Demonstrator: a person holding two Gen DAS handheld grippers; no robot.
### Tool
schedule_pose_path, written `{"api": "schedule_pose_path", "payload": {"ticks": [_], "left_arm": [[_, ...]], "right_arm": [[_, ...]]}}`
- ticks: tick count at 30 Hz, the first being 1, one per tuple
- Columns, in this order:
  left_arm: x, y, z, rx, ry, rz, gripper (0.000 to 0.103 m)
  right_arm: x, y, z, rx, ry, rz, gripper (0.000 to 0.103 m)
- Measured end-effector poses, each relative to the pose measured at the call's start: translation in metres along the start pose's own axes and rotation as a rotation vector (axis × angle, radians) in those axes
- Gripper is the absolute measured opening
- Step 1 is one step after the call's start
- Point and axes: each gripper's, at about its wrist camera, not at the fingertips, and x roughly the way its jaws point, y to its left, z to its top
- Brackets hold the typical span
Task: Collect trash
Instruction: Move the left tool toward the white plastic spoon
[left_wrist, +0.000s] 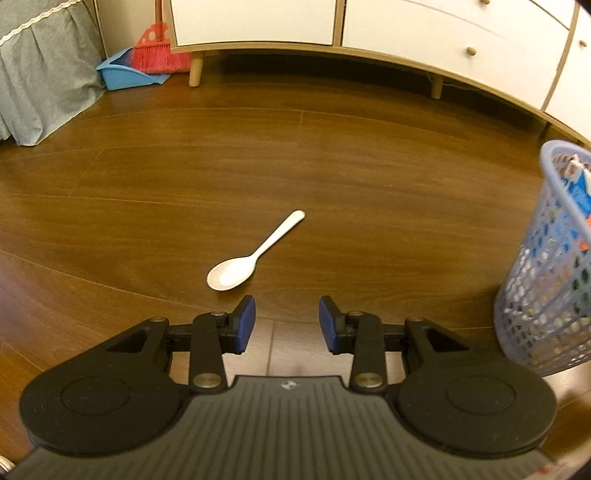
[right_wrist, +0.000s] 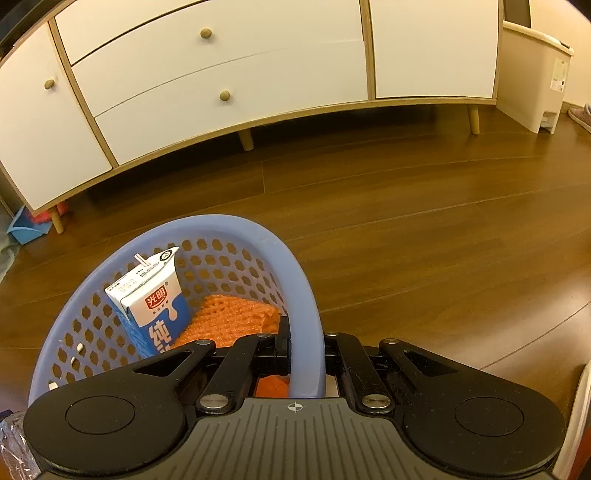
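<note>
Hovering low over the wooden floor (left_wrist: 332, 155), the left gripper (left_wrist: 287, 320) has its fingers spread, empty; a white spoon (left_wrist: 246, 258) lies just ahead. The right gripper (right_wrist: 306, 350) pinches the blue basket (right_wrist: 306, 295) rim; a milk carton (right_wrist: 151, 299) stands inside.

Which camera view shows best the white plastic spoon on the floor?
The left wrist view: the white plastic spoon lies whole on the brown wooden floor, just ahead of the open left gripper. The right wrist view shows none of it.
</note>
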Motion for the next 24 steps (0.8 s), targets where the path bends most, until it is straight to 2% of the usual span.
{"api": "schedule_pose_path", "payload": {"ticks": [10,17,24], "left_arm": [[0.038,0.028,-0.003,-0.058,0.029,0.051,0.032],[0.059,0.042,-0.001,-0.113,0.031,0.054,0.032],[0.082,0.057,0.006,-0.209,0.032,0.048,0.032]], "right_arm": [[-0.001,-0.002,-0.004,0.003,-0.013,-0.006,0.001],[-0.003,-0.005,-0.004,0.024,-0.039,-0.043,0.001],[-0.001,-0.006,-0.006,0.031,-0.042,-0.067,0.001]]}}
